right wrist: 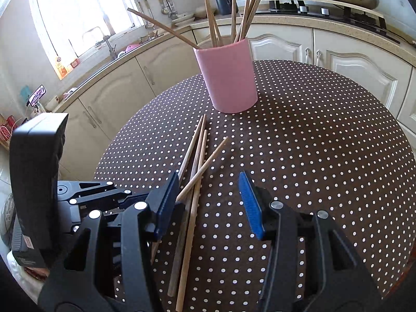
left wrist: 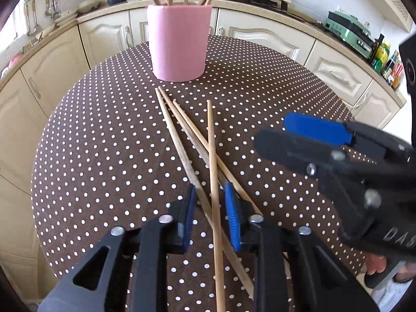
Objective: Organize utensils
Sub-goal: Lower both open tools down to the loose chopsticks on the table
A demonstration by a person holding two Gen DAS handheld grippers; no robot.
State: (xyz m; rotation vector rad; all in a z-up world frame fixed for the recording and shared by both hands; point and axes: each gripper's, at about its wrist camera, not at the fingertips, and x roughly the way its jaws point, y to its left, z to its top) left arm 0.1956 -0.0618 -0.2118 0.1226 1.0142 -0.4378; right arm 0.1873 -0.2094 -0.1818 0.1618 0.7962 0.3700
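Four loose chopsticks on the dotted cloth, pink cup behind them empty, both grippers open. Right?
Not quite: the pink cup is not empty. The right wrist view shows several chopsticks standing in it. The rest holds: four loose chopsticks on the dotted cloth, left gripper and right gripper open.

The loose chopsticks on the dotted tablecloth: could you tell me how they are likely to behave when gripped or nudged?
The loose chopsticks look like thin, stiff wood, so probably light and rigid. Being slender and seemingly round, they may roll if nudged. They lie crossed between the left gripper's open fingers, so closing might catch several at once.
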